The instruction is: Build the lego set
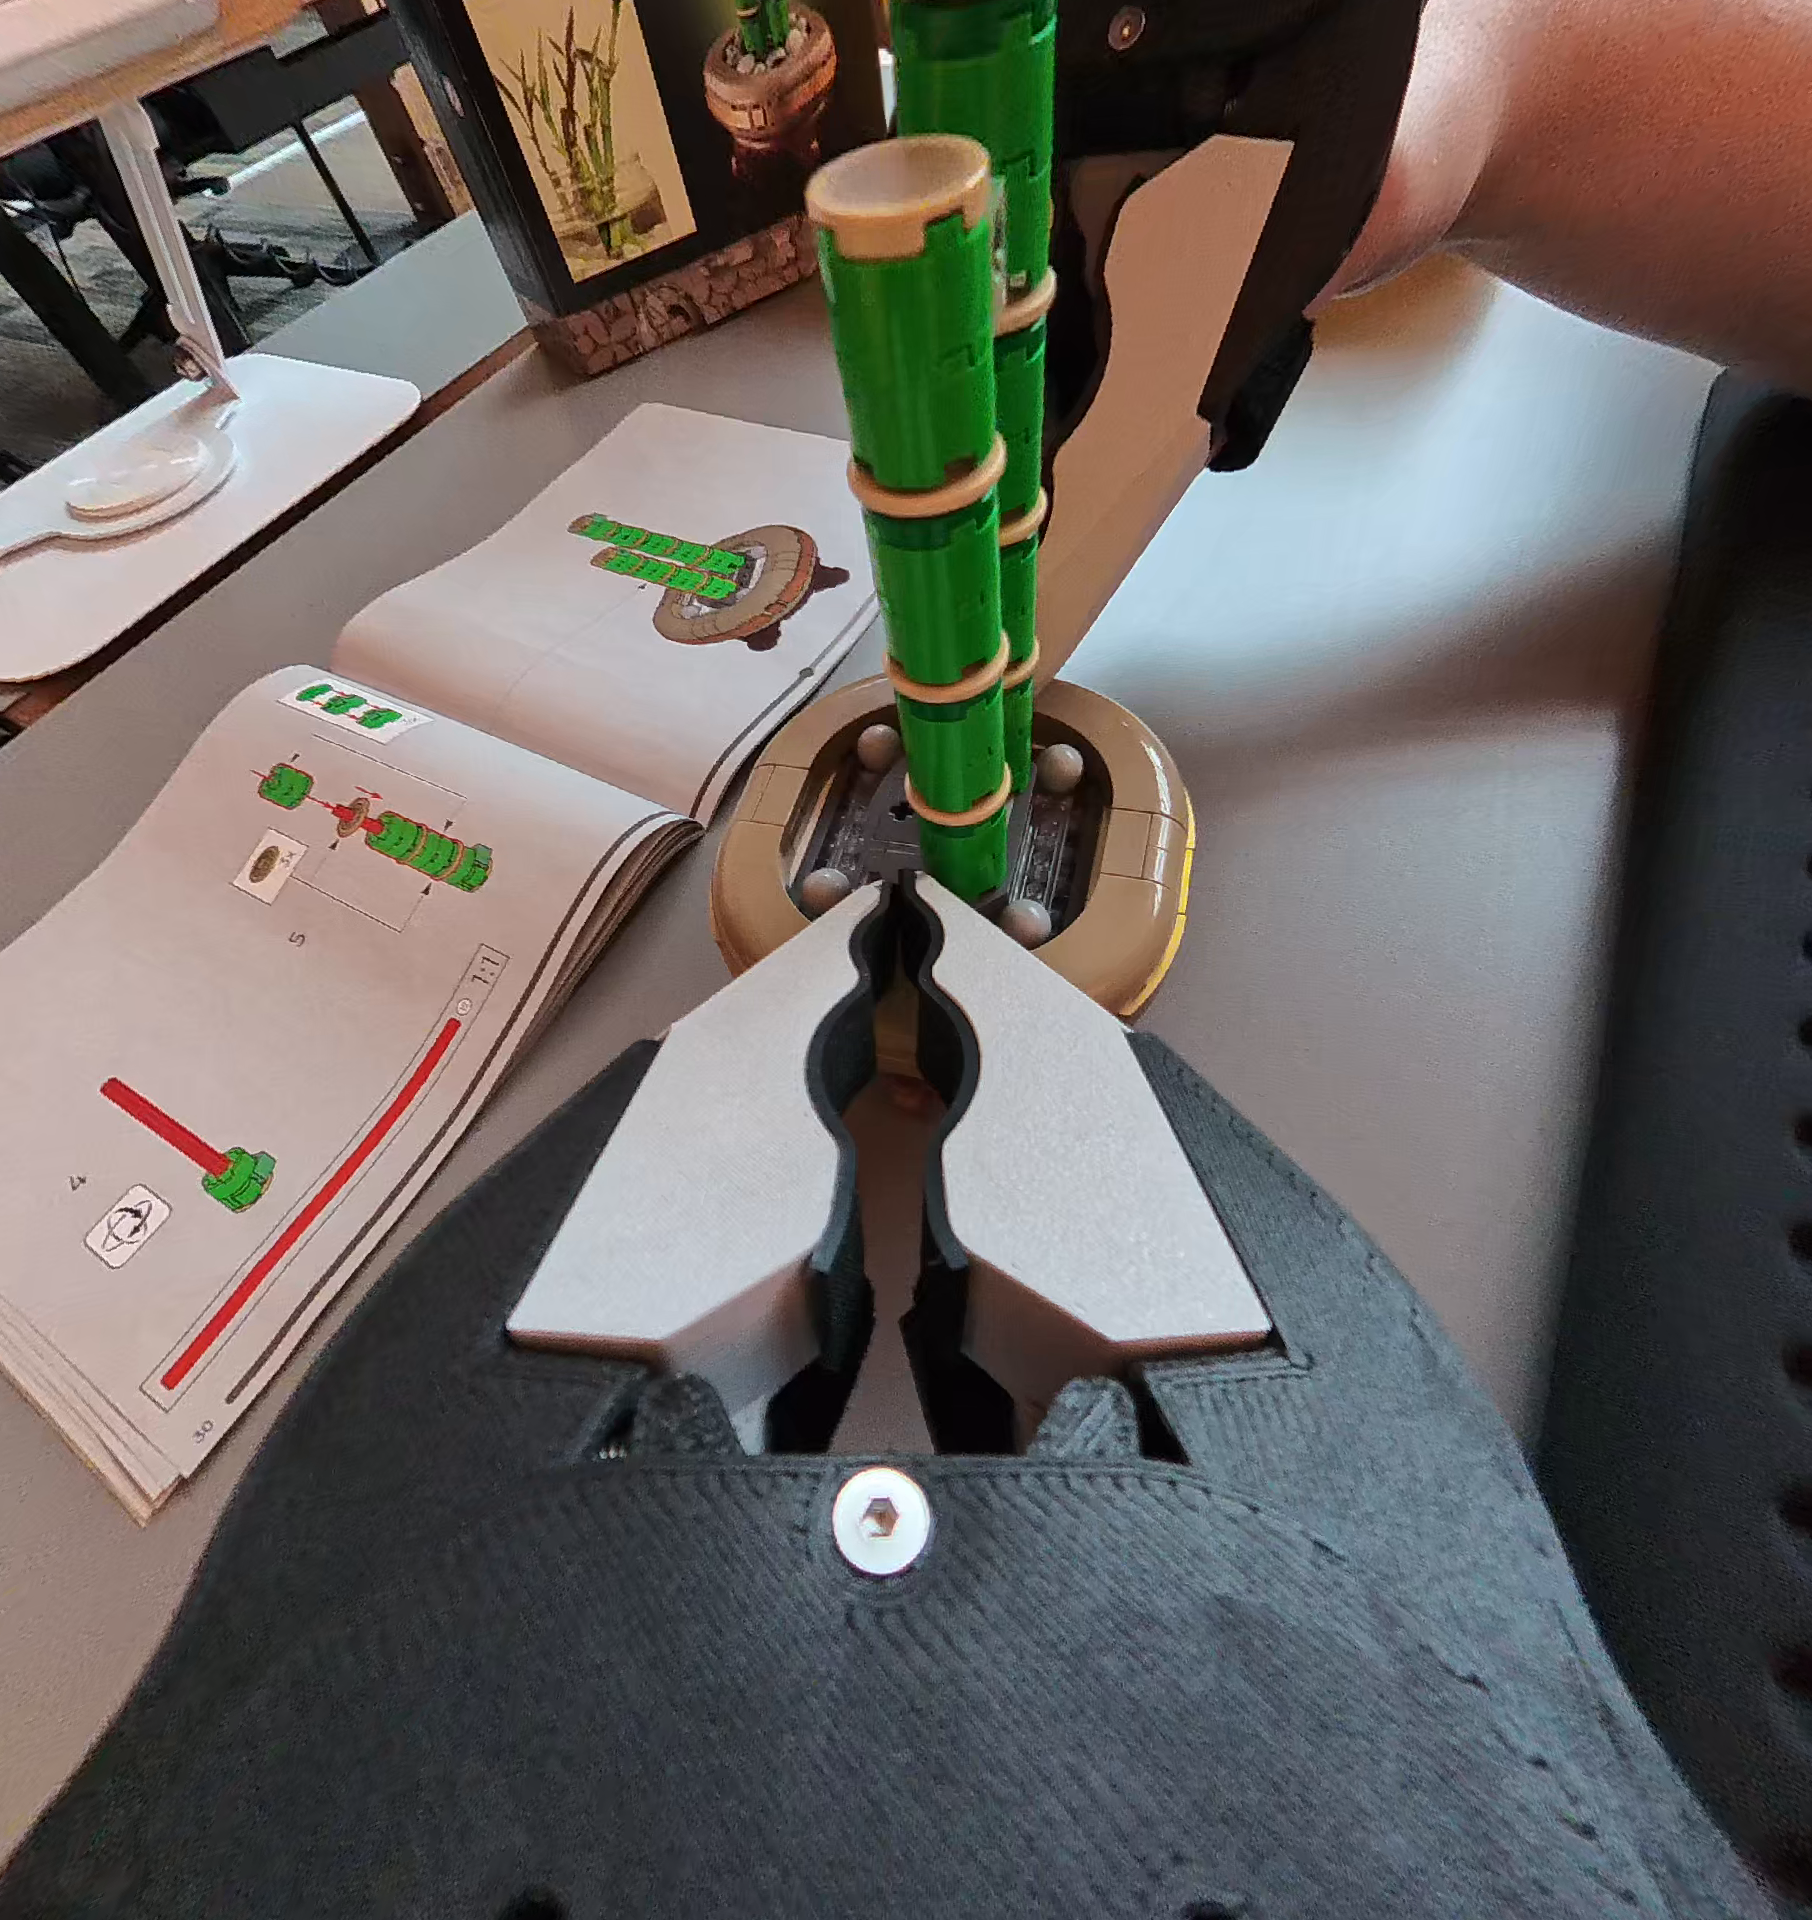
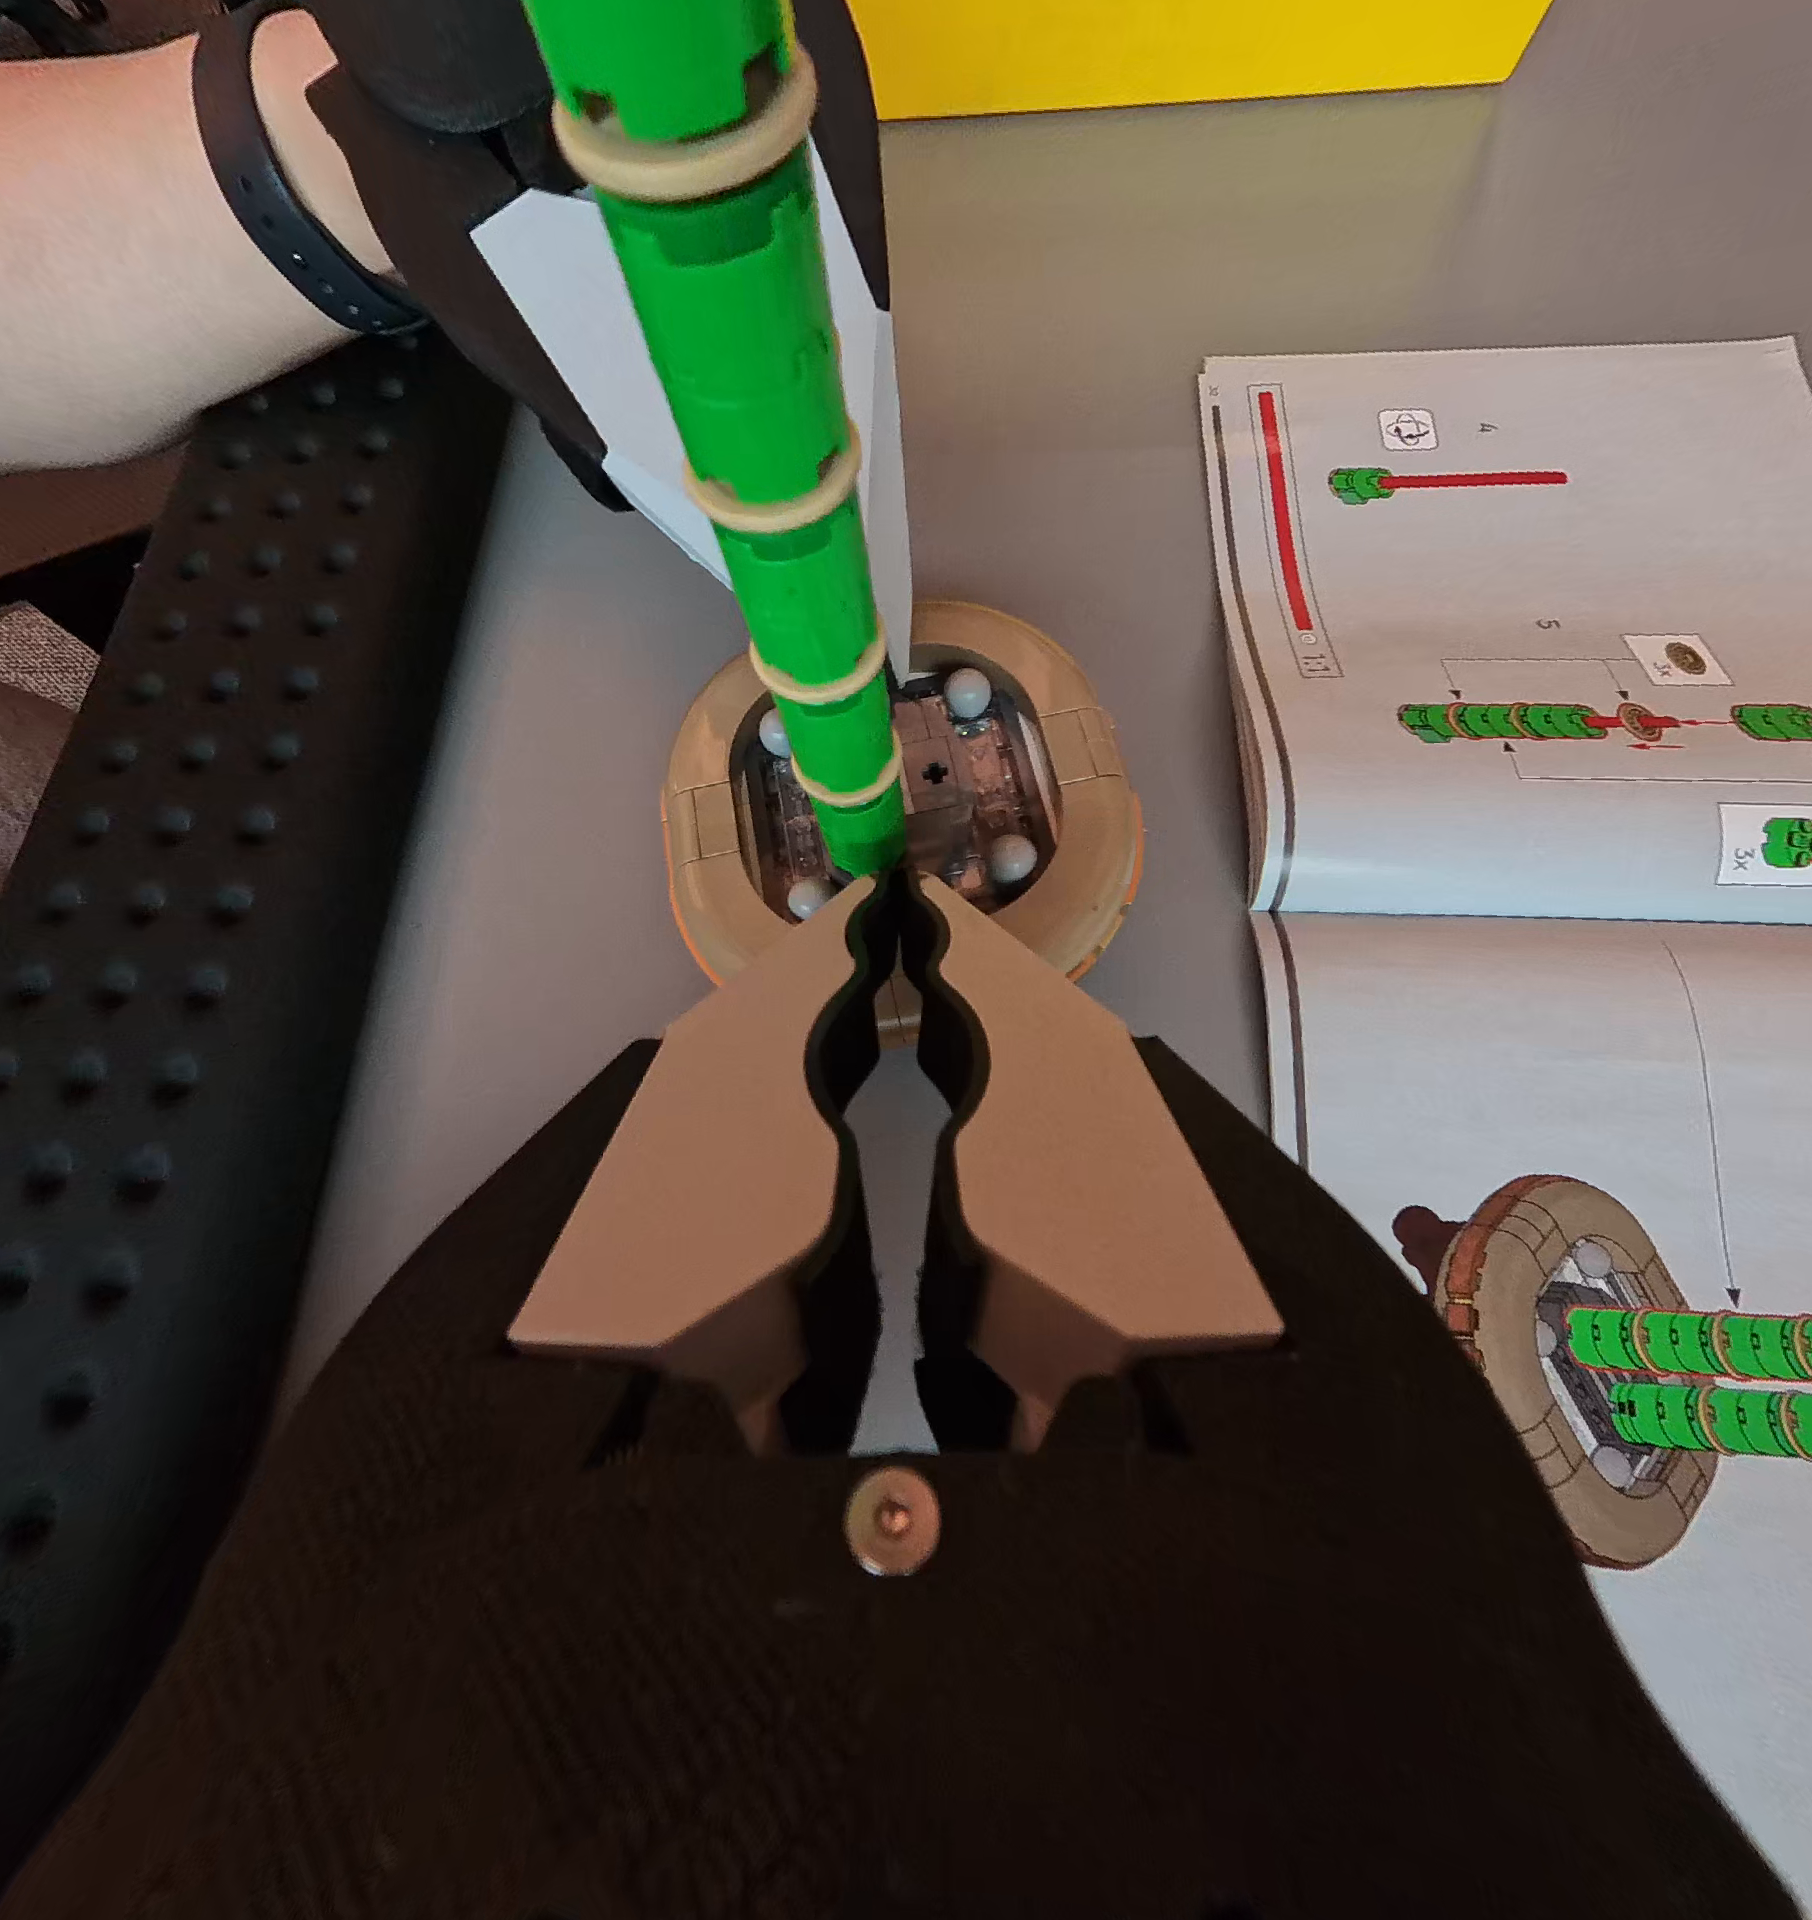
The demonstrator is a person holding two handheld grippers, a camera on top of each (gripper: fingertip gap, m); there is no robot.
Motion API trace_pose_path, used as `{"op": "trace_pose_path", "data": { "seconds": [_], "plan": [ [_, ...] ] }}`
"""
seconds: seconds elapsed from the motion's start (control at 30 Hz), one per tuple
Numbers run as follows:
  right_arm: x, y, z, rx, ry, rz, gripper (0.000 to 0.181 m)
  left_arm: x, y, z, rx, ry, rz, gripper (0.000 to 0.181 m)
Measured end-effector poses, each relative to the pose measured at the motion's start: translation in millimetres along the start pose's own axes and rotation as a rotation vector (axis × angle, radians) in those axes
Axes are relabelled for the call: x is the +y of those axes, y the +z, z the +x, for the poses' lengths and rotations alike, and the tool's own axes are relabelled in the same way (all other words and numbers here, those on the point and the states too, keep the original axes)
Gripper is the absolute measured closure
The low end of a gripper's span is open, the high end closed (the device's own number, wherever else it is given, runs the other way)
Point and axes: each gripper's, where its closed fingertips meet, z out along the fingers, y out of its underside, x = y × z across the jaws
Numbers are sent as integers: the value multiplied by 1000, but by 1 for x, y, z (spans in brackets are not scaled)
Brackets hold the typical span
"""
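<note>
My left hand-held gripper sits nearest the lens, its grey fingers drawn together until the tips meet, pinching the near rim of the tan pot base. My right hand-held gripper mirrors this from the opposite side, its tips likewise closed on that base's rim. The base is a rounded tan ring standing on the grey worktop, with a dark inner plate and pale grey ball studs at its corners. In the right wrist view one cross-shaped socket in that plate stands uncovered beside the stalk. Two green bamboo stalks rise from the plate, each banded with tan rings: the shorter stalk in front, capped tan, and the taller stalk just behind it, running out of the frame. The right wrist view shows only one green stalk clearly, leaning toward the lens. To the side of the base lies the open instruction booklet, its near corner almost touching the ring. A black studded pad borders the worktop on the other side. Farther back stand the set's box and a white stand.
</note>
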Motion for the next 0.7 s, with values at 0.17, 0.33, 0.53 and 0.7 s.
{"op": "trace_pose_path", "data": {
  "seconds": [0.17, 0.33, 0.53, 0.7],
  "plan": [
    [0, 0, 0, 7, -5, -6, 181, 0, 0, 0, -7, -3, 3, 181],
    [-2, -1, 4, 18, 15, 35, 181, -1, -1, -4, -15, -98, 17, 181],
    [-32, -58, -4, 56, 12, 338, 123, -23, -43, -24, -58, -184, 219, 134],
    [7, -36, -4, 94, -39, 204, 79, -3, -37, -9, 40, -147, 135, 101]
  ]
}}
